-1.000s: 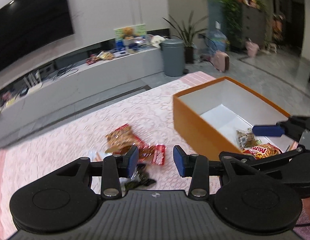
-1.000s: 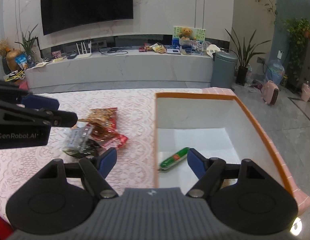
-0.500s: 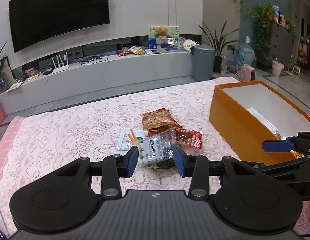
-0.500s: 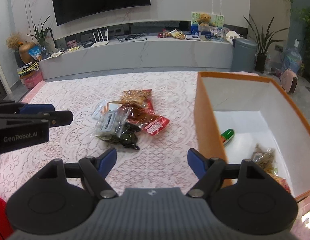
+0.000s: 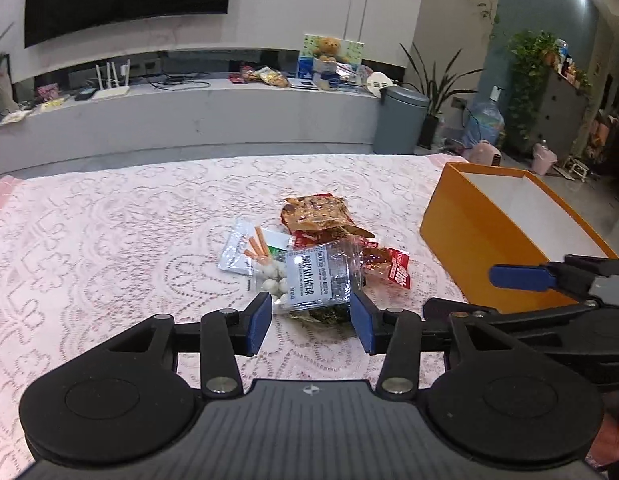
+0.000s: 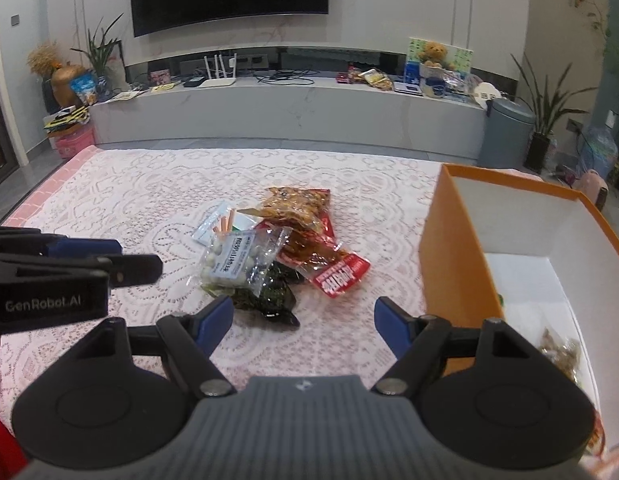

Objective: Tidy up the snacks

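While I hold my left hand-held gripper (image 5: pixel 311 322) low over the desk (image 5: pixel 109 240), its jaws have just been opening, and nothing is pinched between them. The clear bag of white balls (image 5: pixel 309 276) lies just past its tips, on top of the snack pile. A brown snack bag (image 5: pixel 315 212) and a red packet (image 5: pixel 393 268) lie in the same pile. My right hand-held gripper (image 6: pixel 303 320) is wide open and empty, between the pile and the orange box (image 6: pixel 457 264) on its right.
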Available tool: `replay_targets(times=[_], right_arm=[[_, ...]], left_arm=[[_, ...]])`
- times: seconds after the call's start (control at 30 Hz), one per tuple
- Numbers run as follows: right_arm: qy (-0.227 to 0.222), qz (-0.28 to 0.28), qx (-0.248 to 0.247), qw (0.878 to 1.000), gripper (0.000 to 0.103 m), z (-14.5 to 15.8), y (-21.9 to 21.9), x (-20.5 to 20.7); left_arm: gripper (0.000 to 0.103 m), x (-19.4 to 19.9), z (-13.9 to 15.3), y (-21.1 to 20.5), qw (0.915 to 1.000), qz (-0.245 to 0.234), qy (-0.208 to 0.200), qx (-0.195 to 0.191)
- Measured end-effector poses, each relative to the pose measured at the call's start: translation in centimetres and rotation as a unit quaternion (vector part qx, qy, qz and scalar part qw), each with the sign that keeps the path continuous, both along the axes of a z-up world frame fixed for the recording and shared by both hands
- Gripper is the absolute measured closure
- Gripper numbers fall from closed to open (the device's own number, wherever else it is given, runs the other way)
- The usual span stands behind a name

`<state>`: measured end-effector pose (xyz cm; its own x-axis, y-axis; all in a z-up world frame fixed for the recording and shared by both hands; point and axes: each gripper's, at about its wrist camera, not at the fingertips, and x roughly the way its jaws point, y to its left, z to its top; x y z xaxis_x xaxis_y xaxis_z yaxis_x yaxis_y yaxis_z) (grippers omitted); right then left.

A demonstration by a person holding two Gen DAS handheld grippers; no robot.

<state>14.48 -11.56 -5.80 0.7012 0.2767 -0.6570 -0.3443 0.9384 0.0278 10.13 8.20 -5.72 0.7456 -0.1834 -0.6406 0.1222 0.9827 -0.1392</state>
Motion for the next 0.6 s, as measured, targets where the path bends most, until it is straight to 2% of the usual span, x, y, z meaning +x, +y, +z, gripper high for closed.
replay_targets(times=[0.07, 0.13, 0.17, 0.27, 0.33, 0.47, 0.6], right_arm=[[0.000, 0.001, -0.002, 1.000, 0.029, -0.4, 0.2, 0.7], [0.002, -0.002, -0.008, 1.000, 0.040, -0.9, 0.4, 1.6], [0.004, -0.006, -0.013, 1.000, 0.042, -1.1, 0.4, 2.1], [0.013, -0.009, -0.017, 1.000, 0.049, -2.0, 0.3, 3.3], [0.019, -0.009, -0.017, 1.000, 0.053, -2.6, 0.2, 4.0], [0.029, -0.019, -0.024, 0.999, 0.054, -3.6, -0.1, 4.9], [0.039, -0.025, -0.034, 0.998, 0.056, -4.7, -0.4, 5.6]], left_arm=[[0.046, 0.5, -0.4, 0.1, 1.0000, -0.008, -0.003, -0.004], [0.039, 1.1, -0.8, -0.3, 0.9998, -0.018, 0.000, 0.012], [0.038, 1.4, -1.1, -0.5, 0.9994, -0.024, 0.002, 0.023], [0.038, 2.2, -2.2, -1.2, 0.9985, -0.029, 0.014, 0.043], [0.038, 2.8, -2.8, -1.4, 0.9986, -0.031, 0.021, 0.038], [0.038, 3.7, -3.2, -2.3, 0.9986, -0.040, 0.026, 0.023], [0.047, 4.9, -3.6, -3.9, 0.9976, -0.052, 0.030, 0.034]])
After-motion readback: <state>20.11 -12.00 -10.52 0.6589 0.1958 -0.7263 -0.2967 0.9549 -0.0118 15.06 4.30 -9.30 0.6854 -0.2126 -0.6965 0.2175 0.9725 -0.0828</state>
